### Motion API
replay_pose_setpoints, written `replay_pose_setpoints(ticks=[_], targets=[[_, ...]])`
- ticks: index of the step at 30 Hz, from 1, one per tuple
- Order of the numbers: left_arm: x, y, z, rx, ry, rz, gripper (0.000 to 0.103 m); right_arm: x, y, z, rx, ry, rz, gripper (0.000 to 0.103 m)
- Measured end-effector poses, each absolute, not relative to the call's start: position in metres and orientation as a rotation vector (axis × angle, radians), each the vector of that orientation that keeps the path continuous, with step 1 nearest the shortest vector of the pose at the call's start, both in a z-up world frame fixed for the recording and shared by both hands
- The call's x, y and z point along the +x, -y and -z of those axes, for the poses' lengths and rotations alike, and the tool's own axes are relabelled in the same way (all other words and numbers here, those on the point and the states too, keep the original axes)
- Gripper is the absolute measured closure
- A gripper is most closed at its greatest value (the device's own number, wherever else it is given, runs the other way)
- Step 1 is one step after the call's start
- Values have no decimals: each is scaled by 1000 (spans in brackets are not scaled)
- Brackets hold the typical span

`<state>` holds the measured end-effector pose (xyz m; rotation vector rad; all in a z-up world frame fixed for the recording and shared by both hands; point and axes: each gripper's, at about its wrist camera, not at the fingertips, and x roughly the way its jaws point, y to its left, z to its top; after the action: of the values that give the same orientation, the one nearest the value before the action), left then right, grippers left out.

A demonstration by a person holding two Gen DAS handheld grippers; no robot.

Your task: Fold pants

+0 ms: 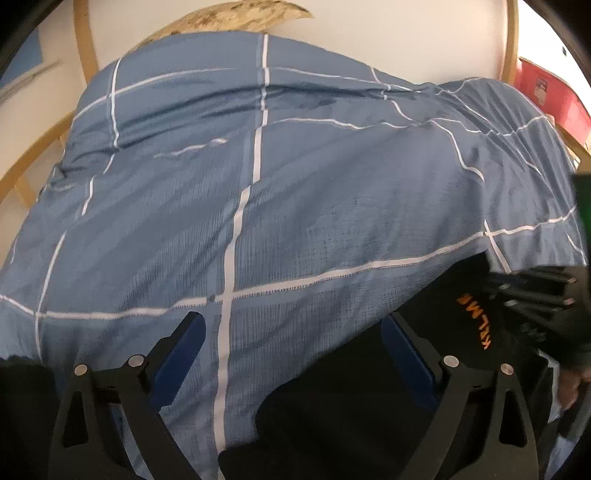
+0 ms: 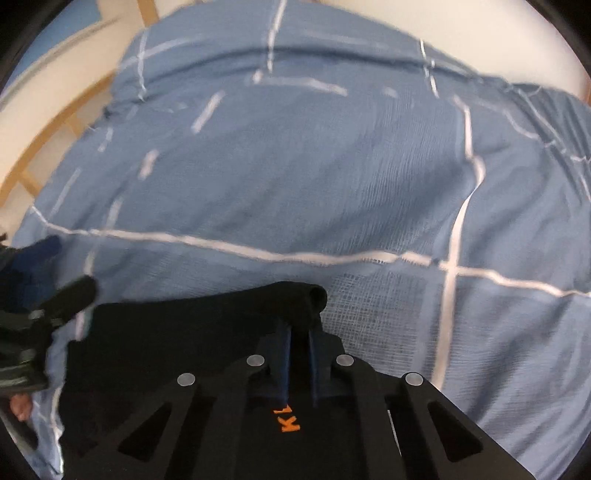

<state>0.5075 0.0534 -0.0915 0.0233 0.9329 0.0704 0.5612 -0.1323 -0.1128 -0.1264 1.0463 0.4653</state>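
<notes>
The black pants (image 1: 351, 398) with orange lettering lie on a blue checked bed cover (image 1: 295, 184). In the left wrist view my left gripper (image 1: 291, 325) is open, its blue-padded fingers spread over the cover and the pants' edge, holding nothing. In the right wrist view my right gripper (image 2: 298, 332) is shut on a raised fold of the pants (image 2: 184, 332), lifting that edge a little off the cover (image 2: 295, 166). The right gripper also shows at the right of the left wrist view (image 1: 535, 291), and the left gripper at the left edge of the right wrist view (image 2: 44, 295).
The bed has a light wooden frame (image 1: 33, 155) along its left and far sides. A white wall stands behind. A patterned beige object (image 1: 236, 18) sits past the far edge, and a red box (image 1: 550, 92) at the far right.
</notes>
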Motion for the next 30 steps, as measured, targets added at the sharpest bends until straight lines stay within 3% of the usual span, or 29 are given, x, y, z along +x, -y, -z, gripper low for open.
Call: replay_pose_setpoints(ticks=[4, 12, 13, 14, 16, 23, 30], targets=[[509, -51, 89, 29, -919, -65, 6, 561, 143, 87, -168, -949, -380, 96], [510, -44, 89, 59, -915, -93, 6, 586, 137, 113, -225, -1022, -263, 94], [508, -42, 89, 66, -911, -95, 6, 585, 137, 115, -233, -1020, -255, 87], [507, -41, 88, 75, -908, -99, 6, 584, 137, 116, -241, -1015, -236, 68], [502, -40, 85, 83, -897, -101, 6, 578, 140, 112, -237, -988, -221, 48], [468, -29, 61, 62, -840, -66, 6, 526, 162, 65, -222, -876, -208, 48], [430, 15, 48, 89, -823, 30, 5, 471, 206, 52, -116, -898, -230, 48]])
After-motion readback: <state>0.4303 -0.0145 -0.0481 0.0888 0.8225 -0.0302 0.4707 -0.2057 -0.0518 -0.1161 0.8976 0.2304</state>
